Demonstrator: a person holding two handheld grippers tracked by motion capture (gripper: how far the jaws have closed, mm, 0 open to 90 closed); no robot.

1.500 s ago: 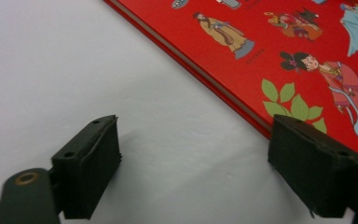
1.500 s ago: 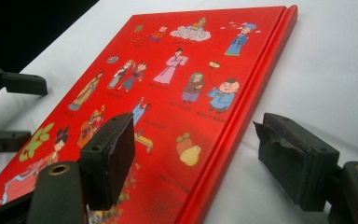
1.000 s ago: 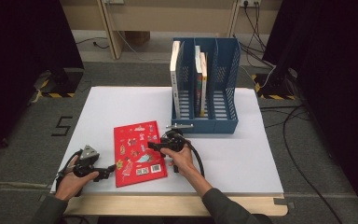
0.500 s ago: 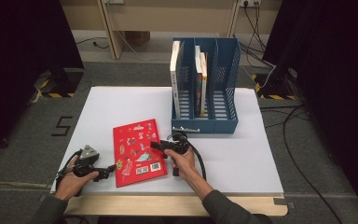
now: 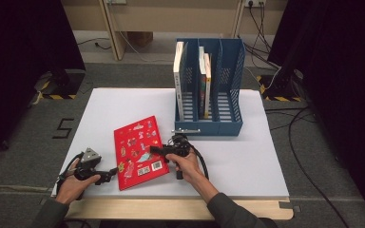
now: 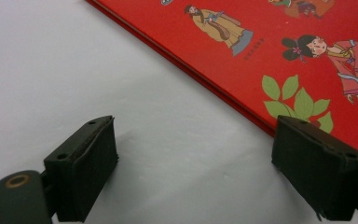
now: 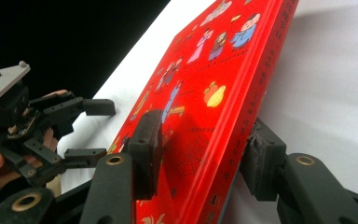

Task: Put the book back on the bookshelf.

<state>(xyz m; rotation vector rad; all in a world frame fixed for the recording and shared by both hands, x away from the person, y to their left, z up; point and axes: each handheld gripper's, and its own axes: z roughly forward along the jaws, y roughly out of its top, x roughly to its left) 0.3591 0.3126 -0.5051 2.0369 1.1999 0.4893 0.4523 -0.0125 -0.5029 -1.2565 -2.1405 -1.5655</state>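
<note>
A red picture book [image 5: 140, 152] lies on the white table [image 5: 247, 156], close to the front edge. My right gripper [image 5: 156, 150] is at the book's right edge. In the right gripper view the book [image 7: 214, 84] stands between the jaws of this gripper [image 7: 200, 163], which have just been closing. One pad rests on the cover and the other sits against the underside by the spine. My left gripper [image 5: 111, 173] lies low at the book's left edge. Its jaws [image 6: 193, 172] are open over bare table, with the book's edge [image 6: 279, 46] just beyond.
A blue slotted file rack [image 5: 209, 128] stands behind the book, at the table's back right. A white-spined book [image 5: 178, 76] and two thinner books [image 5: 204, 76] stand upright in it. The left hand and its gripper [image 7: 95, 130] are seen across the book.
The right gripper's jaws have drawn together on the book's right edge. Both hands and the book sit where they were.
</note>
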